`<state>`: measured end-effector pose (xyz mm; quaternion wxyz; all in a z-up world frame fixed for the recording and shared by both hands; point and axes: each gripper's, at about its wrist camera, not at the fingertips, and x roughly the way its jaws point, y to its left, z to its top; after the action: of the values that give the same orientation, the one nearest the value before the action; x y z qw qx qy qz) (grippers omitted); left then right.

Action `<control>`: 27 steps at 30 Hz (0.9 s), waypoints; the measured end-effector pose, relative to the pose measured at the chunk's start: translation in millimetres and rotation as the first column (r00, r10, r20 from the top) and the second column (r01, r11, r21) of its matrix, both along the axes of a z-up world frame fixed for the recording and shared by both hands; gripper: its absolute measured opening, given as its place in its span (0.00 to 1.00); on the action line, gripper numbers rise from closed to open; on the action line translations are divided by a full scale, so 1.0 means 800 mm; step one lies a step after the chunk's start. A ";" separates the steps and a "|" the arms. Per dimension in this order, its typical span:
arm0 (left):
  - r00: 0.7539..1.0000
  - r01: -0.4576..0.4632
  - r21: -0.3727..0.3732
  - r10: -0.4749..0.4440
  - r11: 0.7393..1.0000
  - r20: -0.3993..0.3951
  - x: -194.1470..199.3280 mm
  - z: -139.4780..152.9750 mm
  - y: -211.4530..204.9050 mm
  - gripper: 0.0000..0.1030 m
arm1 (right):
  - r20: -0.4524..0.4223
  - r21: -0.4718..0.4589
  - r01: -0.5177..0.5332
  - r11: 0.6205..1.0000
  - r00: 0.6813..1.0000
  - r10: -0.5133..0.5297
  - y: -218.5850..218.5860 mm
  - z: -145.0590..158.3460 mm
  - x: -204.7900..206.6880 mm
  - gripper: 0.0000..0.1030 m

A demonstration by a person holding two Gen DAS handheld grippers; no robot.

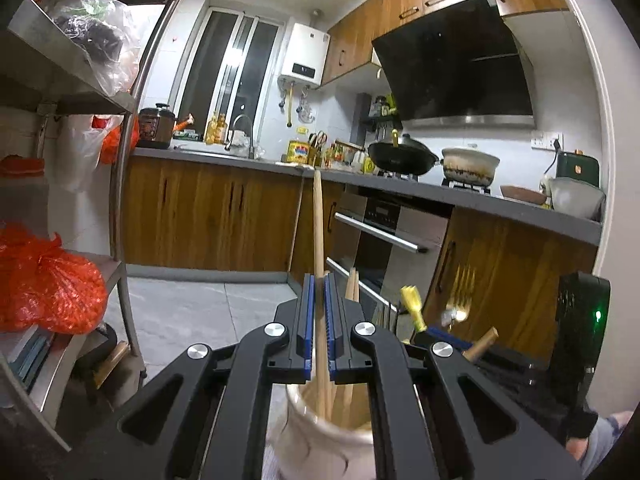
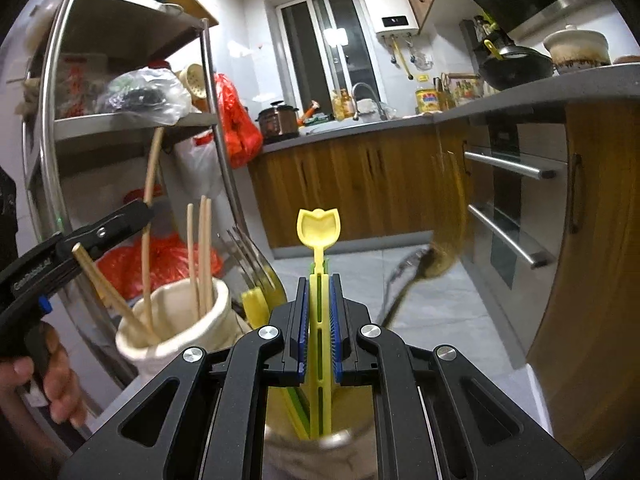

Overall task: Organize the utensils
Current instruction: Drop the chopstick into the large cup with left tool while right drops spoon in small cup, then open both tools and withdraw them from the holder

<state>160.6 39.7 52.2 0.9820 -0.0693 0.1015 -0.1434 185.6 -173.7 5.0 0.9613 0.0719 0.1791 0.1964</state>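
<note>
Utensils are being held over two cups, one in each gripper.

A long wooden stick (image 1: 319,240) is being gripped by the closed left gripper (image 1: 319,312), its lower end inside a white ceramic cup (image 2: 176,336) beside other wooden chopsticks (image 2: 200,256). A yellow plastic spoon (image 2: 319,232) is being clamped by the narrow right gripper (image 2: 319,312), over a second cup (image 2: 320,446). A blurred fork (image 2: 436,252) is being seen nearby.

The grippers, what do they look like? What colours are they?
Each gripper, left gripper and right gripper, is matte black plastic with two flat fingers lined in ribbed blue pads, jointed black linkage bars and round silver bolts. The left one, seen side-on, has pale lettering on its body. No sleeves show.
</note>
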 end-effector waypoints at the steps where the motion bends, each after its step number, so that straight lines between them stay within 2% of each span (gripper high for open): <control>1: 1.000 0.002 0.001 -0.002 1.000 -0.010 -0.004 -0.001 0.002 0.05 | -0.007 -0.003 0.002 1.000 1.000 -0.002 -0.003 -0.001 -0.003 0.10; 7: 0.998 0.008 0.035 -0.006 0.999 -0.060 -0.026 -0.007 -0.001 0.07 | -0.068 -0.038 -0.024 0.999 0.997 0.021 -0.006 -0.005 -0.010 0.12; 8: 0.998 0.008 0.037 -0.006 0.999 -0.069 -0.027 -0.006 -0.001 0.12 | -0.068 -0.052 -0.023 0.998 0.997 0.020 -0.006 -0.003 -0.014 0.16; 10: 0.997 0.000 0.035 0.003 0.999 -0.076 -0.036 -0.004 -0.001 0.29 | -0.059 -0.052 -0.026 0.998 0.998 0.023 -0.010 0.002 -0.025 0.32; 11: 0.997 -0.002 0.033 0.005 0.999 -0.073 -0.042 -0.004 0.000 0.40 | -0.052 -0.055 -0.024 0.998 0.998 0.021 -0.013 0.006 -0.033 0.32; 12: 0.998 -0.006 0.032 0.009 0.999 -0.069 -0.050 -0.003 0.001 0.43 | -0.048 -0.059 -0.020 0.998 0.999 0.017 -0.015 0.008 -0.039 0.32; 18: 0.994 -0.022 0.062 0.029 0.998 -0.105 -0.095 -0.012 0.005 0.50 | -0.078 -0.043 -0.018 0.999 0.997 0.015 -0.044 0.010 -0.090 0.32; 23: 0.988 -0.025 0.152 0.048 0.988 -0.147 -0.133 -0.032 -0.003 0.50 | -0.102 -0.086 -0.036 0.996 0.994 0.027 -0.052 0.000 -0.134 0.32; 27: 0.987 -0.017 0.216 0.051 0.976 -0.153 -0.158 -0.050 -0.012 0.50 | -0.084 -0.140 -0.044 0.989 0.996 0.032 -0.051 -0.008 -0.158 0.32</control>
<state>34.2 30.2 12.0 0.9749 0.0242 0.1926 -0.1090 59.3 -214.2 -1.7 0.9520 0.0077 0.2329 0.1984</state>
